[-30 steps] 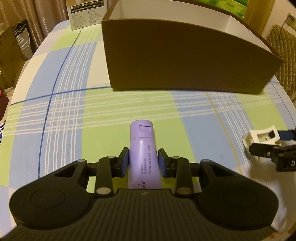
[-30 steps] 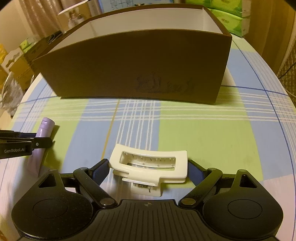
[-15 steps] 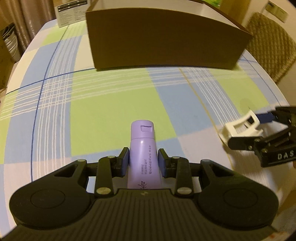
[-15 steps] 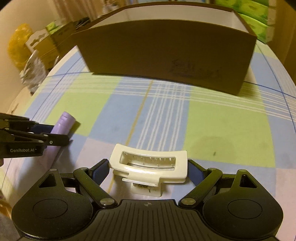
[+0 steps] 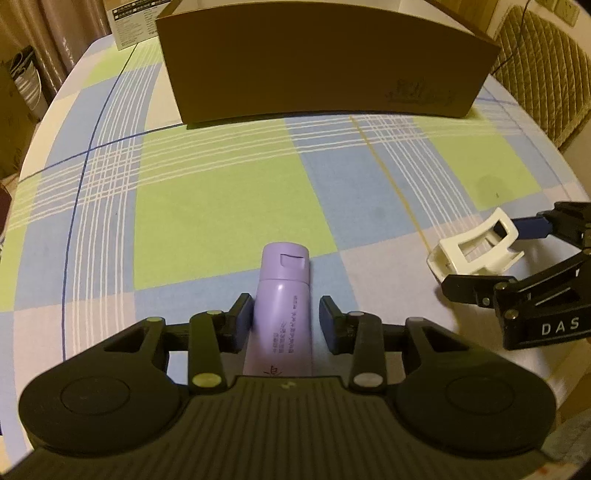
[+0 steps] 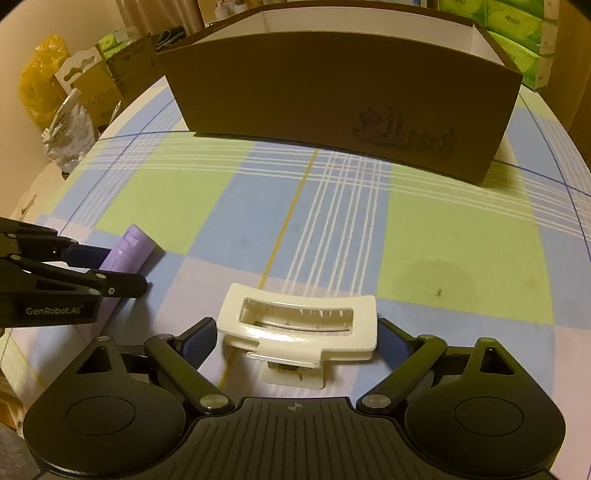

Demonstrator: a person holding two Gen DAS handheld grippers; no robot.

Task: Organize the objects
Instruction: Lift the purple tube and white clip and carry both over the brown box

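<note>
The left hand-held gripper (image 5: 286,317) has just been opening; its pads now stand clear of the purple tube (image 5: 282,295) lying between them on the worktop (image 5: 221,206). The right hand-held gripper (image 6: 295,338) brackets the white clip (image 6: 299,328), seemingly released, so both sit short of the box (image 6: 332,99).

- "DAS" in white caps is read on the black body of the right gripper (image 5: 476,254), seen at the right edge of the left wrist view; word cut off by frame edge.
- "GenRobot.AI" in pale letters is read on the black body of the left gripper (image 6: 118,273), right wrist view.
- Small dark print is seen along the purple tube (image 5: 282,306); too small to be read.
- A dark printed drawing is seen on the brown box (image 6: 332,88) front, lower right; no legible words.
- Printed white carton (image 5: 129,18) behind box: text illegible.
</note>
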